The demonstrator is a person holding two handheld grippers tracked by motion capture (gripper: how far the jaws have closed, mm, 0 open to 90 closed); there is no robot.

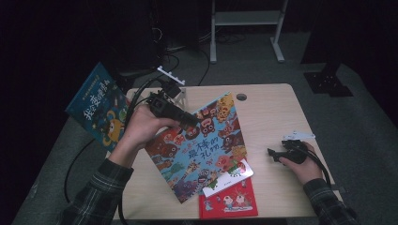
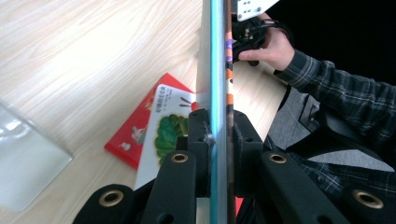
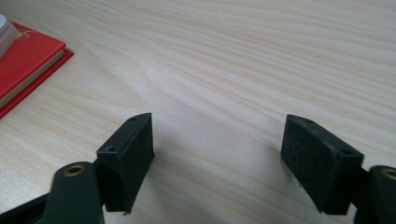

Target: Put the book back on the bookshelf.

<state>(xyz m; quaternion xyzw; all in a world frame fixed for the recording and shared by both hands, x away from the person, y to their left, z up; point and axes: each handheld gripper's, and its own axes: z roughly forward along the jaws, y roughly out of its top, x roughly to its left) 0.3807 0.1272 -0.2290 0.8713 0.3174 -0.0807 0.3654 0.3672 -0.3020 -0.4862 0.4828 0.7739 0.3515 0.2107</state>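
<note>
Picture book [image 1: 202, 145], the large one with the crowd of cartoon monsters on its cover, hangs tilted above the middle of the table [image 1: 272, 112], pinched at its upper edge by the left gripper [image 1: 185, 119], whose jaws press together on the thin board; in the left gripper view the book [image 2: 215, 56] runs edge-on straight away from the pads, toward twelve o'clock, so its long axis lies in line with the claw. In the high view that long axis slants from about one o'clock down to seven o'clock, with the low corner over a white book [image 1: 230, 177] that lies on a red book [image 1: 230, 201] at the table's near edge. The right gripper [image 1: 277, 154] rests low on the tabletop at roughly three o'clock from the held book, well apart from it, jaws spread wide with only bare wood between the pads [image 3: 128, 158]; the red book [image 3: 28, 70] sits off at its ten o'clock. A blue book [image 1: 101, 108] stands at the table's far left, at nine o'clock from the left hand [image 1: 143, 126]. Whatever comes next for the monster book, the left hand is plainly the nearer one. Large Chinese characters on the cover seem to read "最棒的礼物"; the blue cover also carries Chinese lettering, too small to read surely.
</note>
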